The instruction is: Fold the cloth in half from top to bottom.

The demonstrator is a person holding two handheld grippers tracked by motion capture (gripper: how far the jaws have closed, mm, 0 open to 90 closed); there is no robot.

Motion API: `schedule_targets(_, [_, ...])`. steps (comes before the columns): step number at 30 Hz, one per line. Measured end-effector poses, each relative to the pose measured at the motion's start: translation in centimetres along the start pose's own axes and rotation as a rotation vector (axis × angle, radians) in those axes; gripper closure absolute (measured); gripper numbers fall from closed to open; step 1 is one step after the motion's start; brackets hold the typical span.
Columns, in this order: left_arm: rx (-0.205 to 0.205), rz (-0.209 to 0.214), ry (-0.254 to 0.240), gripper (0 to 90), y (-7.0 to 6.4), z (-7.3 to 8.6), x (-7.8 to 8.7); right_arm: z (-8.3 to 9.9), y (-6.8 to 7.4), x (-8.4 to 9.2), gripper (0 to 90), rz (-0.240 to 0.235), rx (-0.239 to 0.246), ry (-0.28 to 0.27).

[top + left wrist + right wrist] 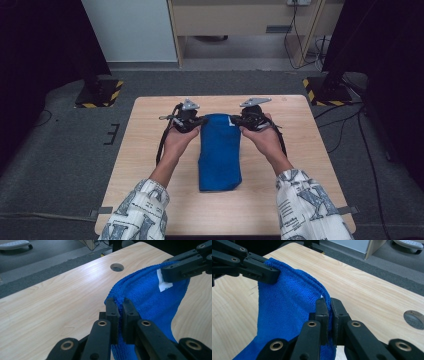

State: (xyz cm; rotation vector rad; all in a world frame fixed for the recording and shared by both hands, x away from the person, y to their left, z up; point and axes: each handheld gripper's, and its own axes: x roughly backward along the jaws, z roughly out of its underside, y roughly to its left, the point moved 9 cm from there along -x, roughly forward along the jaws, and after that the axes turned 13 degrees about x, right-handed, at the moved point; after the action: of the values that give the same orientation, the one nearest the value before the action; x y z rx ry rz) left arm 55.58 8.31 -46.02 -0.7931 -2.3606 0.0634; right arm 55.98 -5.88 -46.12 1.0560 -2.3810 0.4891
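1. Here, in the high view, a person in patterned sleeves (137,210) reaches both forearms over a pale wooden surface (150,165). A folded blue towel (220,152) lies lengthwise at the middle of it. The left claw (202,120) meets the towel's far left corner; the right claw (233,120) meets its far right corner, beside a small white label (230,121). A black cable (161,142) trails from the left claw.

2. In the left gripper view, the left claw (121,308) is clamped together on the blue towel's (150,302) hemmed edge, which is raised off the surface (57,302). Farther off, the right claw (165,273) grips the other corner at the white label (163,282). A round hole (117,267) sits in the surface beyond.

3. In the right gripper view, the right claw (329,307) is pinched shut on the towel (284,312) edge. Across the cloth, the left claw (275,273) holds the opposite corner, the hem stretched in a sagging line between the two. A round grommet (414,318) shows at the right of the surface (367,290).
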Motion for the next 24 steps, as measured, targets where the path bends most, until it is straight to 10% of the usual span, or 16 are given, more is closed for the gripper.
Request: schedule_targets(24, [-0.061,0.029,0.028,85.3,-2.0,5.6,2.0,4.2,4.5,1.6,85.6,-0.051,0.029,-0.023])
